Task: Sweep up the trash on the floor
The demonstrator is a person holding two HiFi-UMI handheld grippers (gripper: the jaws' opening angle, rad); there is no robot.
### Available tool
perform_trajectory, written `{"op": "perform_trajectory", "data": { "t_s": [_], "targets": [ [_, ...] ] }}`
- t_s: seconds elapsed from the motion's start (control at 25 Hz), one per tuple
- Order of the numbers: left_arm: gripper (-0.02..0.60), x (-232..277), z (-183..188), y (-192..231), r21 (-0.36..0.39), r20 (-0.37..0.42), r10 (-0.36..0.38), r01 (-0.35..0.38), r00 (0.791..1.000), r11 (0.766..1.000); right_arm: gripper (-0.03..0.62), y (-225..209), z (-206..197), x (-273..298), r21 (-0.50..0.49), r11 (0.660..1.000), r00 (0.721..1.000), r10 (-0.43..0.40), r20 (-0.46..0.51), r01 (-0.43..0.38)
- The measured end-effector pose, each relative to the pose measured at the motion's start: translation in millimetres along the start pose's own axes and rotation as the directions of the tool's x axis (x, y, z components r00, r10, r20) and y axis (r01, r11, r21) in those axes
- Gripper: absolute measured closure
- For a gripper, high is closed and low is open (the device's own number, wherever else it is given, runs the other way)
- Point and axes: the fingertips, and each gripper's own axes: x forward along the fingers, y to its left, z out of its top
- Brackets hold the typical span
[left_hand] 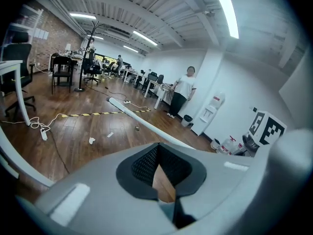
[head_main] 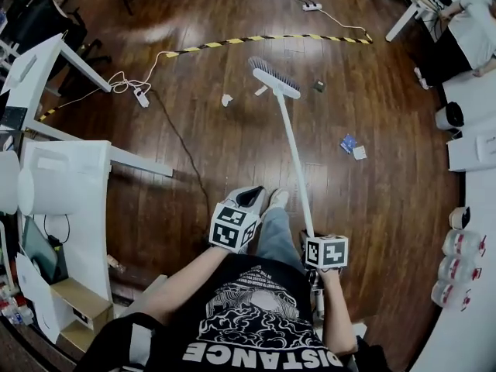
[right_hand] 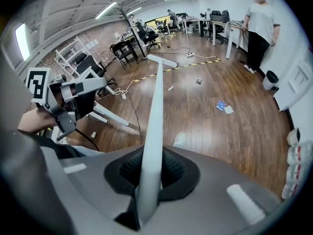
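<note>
A broom with a long white handle (head_main: 294,157) reaches forward over the wood floor, its bristle head (head_main: 275,77) far out. My right gripper (head_main: 325,252) is shut on the handle's near end, and the handle (right_hand: 157,111) runs up between its pads (right_hand: 128,170). My left gripper (head_main: 236,223) hangs beside it to the left, shut, holding nothing. Trash lies loose: a white paper scrap (head_main: 226,98) left of the head, a small dark bit (head_main: 318,86) to its right, and blue and white pieces (head_main: 353,146) right of the handle.
White desks (head_main: 66,177) stand at the left, with a cable and power strip (head_main: 141,97) on the floor. Yellow-black tape (head_main: 263,39) crosses beyond the broom. A bin (head_main: 449,116) and water bottles (head_main: 461,246) line the right wall. A person (right_hand: 259,23) stands at the far right.
</note>
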Motion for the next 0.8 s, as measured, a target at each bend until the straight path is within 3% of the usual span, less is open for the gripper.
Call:
{"op": "perform_trajectory", "data": {
  "t_s": [0.48,0.8],
  "targets": [
    [0.577,94,96,47,-0.077,0.018,0.159,-0.157,0.987,0.985,0.551,-78,118,39,-0.197,0.979,0.982,0.024,-0.189,-0.062],
    [0.577,126,139,76,-0.115,0.033,0.253,-0.248,0.967,0.962,0.551,-128,178,69,-0.399,0.915,0.961,-0.058,-0.27,-0.057]
  ]
}}
